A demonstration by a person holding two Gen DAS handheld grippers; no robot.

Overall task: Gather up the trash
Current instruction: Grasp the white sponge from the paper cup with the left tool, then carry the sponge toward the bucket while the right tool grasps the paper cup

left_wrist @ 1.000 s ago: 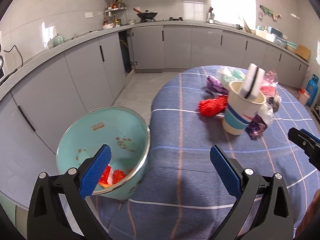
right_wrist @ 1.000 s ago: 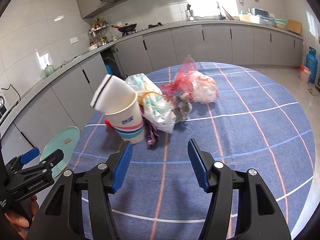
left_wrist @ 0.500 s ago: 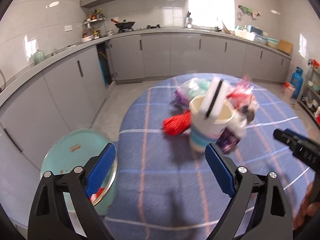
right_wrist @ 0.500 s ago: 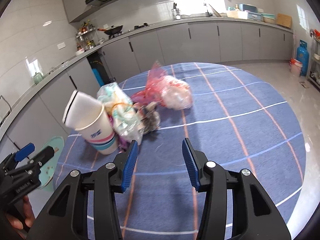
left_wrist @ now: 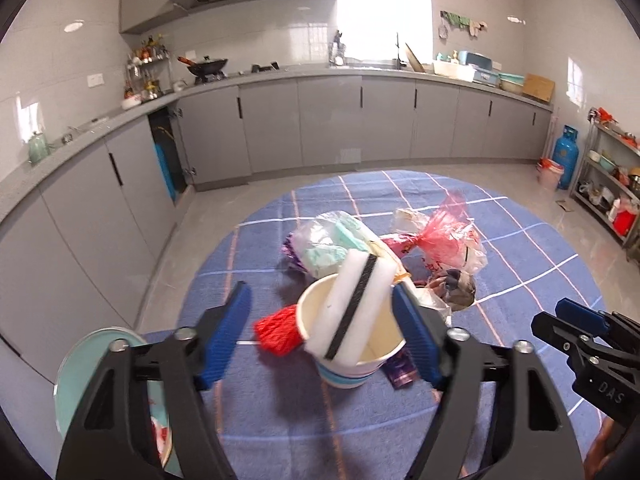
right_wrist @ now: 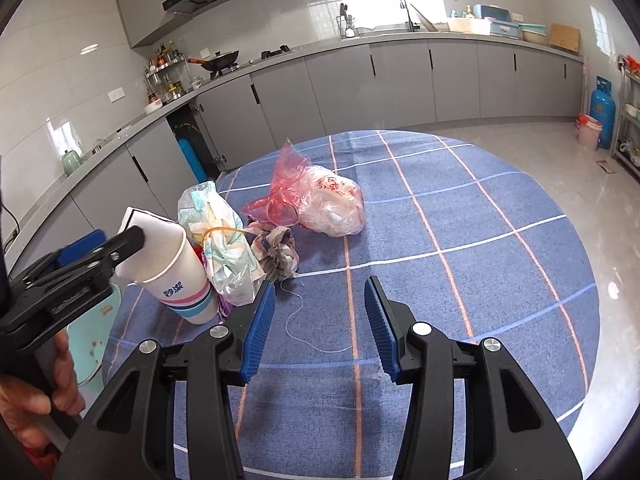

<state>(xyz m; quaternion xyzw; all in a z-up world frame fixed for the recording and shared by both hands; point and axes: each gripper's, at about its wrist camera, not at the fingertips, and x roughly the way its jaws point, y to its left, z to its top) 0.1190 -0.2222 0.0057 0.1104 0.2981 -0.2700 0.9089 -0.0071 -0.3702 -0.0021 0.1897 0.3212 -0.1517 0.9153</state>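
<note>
A striped paper cup (left_wrist: 352, 344) with a white sponge (left_wrist: 352, 304) sticking out stands on the blue checked table (left_wrist: 532, 256); it also shows in the right wrist view (right_wrist: 180, 276). My left gripper (left_wrist: 322, 336) is open, its jaws on either side of the cup. A red mesh scrap (left_wrist: 278, 330), a bag of tissue (right_wrist: 220, 240), a cloth ball (right_wrist: 278, 252) and a red-and-clear plastic bag (right_wrist: 324, 200) lie behind. My right gripper (right_wrist: 318, 324) is open and empty above the table, right of the cup.
A teal bowl (left_wrist: 76, 376) with red scraps sits off the table's left edge. A white thread (right_wrist: 304, 328) lies on the cloth. Grey kitchen cabinets (left_wrist: 328, 120) run along the back. A blue gas bottle (left_wrist: 564, 156) stands at the far right.
My left gripper swung from the teal bowl rightward and forward to the paper cup, now framing it. My right gripper drifted right and back from the trash pile.
</note>
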